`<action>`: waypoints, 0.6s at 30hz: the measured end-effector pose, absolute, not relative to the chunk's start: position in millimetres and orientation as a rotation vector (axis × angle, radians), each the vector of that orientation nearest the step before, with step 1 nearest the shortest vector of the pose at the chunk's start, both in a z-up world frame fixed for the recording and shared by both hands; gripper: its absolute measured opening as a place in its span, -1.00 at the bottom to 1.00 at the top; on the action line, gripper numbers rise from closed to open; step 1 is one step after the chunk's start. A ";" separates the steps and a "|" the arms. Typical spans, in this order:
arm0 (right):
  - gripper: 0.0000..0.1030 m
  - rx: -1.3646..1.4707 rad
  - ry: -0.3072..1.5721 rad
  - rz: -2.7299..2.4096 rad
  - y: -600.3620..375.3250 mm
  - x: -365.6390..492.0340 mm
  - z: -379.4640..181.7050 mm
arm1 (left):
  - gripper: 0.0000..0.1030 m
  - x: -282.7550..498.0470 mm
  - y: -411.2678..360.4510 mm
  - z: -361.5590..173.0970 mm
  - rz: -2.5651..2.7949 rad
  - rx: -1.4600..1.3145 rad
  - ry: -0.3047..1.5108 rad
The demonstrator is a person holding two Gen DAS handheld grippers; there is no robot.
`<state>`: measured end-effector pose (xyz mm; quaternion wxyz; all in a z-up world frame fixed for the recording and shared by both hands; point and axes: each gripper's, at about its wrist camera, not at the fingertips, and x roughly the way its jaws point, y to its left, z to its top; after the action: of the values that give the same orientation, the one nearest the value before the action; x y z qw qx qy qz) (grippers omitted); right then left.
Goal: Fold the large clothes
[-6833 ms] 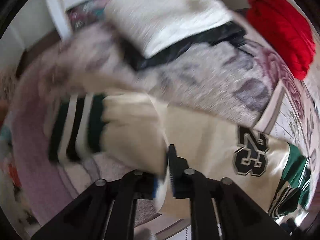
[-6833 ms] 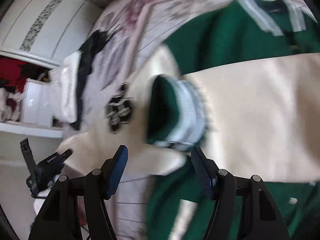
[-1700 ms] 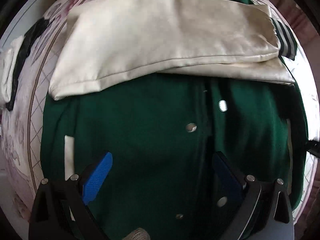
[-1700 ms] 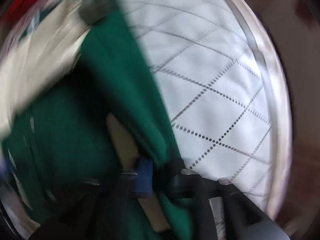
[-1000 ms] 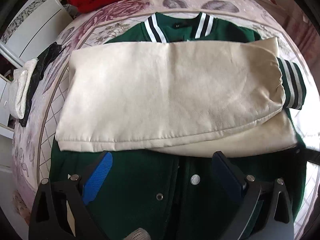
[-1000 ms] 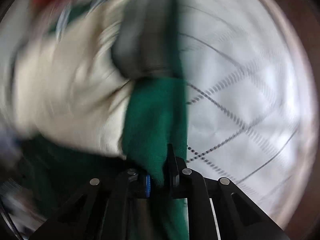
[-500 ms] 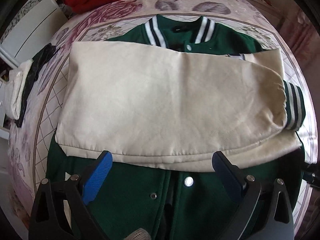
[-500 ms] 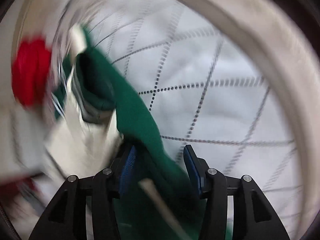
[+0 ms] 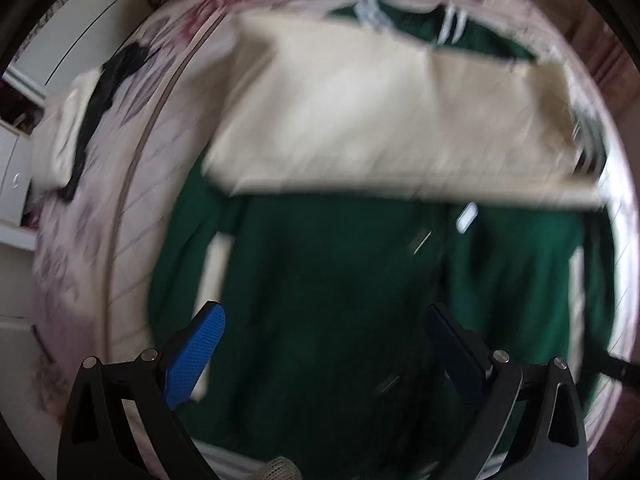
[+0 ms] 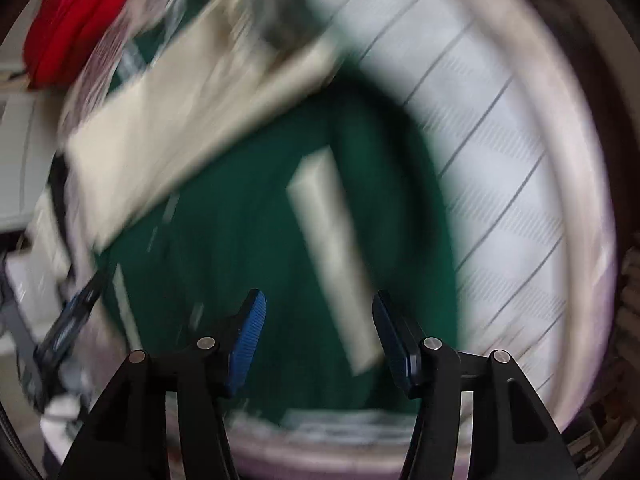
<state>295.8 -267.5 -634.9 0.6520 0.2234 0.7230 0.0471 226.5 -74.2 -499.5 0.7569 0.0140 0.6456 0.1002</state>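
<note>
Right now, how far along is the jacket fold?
Done: both cream sleeves lie folded across the green jacket on the bed. In hand: nothing. The left tool is open over the body; the right tool is opening, nothing pinched. Left: the lower half still lies flat, so the body fold, probably hem up toward the collar.

Green jacket (image 9: 328, 280), cream sleeves folded across

A bed (image 9: 92, 248) fills the scene, its pale quilt (image 10: 504, 184) stitched in a diamond grid with a pink floral border. White furniture (image 9: 76, 44) with a patterned strip stands to the far left, with white drawers (image 9: 12, 176) nearer on the left. Brown floor (image 9: 612, 60) shows at the far right; daylight brightens the quilt.
</note>
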 end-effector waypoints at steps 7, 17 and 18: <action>0.13 0.435 1.799 0.211 -163.3 182.0 -701.6 | 1.00 159.9 -20.9 -578.2 0.270 -0.041 1.599; -0.92 0.395 1.862 0.190 -109.7 172.4 -691.2 | 1.00 154.4 -11.2 -588.1 0.174 -0.179 1.582; -0.92 0.430 1.871 0.174 -101.3 178.1 -692.2 | 1.00 155.5 -10.2 -581.6 0.185 -0.165 1.560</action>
<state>178.1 -101.3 -692.2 0.5702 0.1832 0.7974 0.0742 155.5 -10.2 -581.6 0.7040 -0.0741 0.7014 0.0830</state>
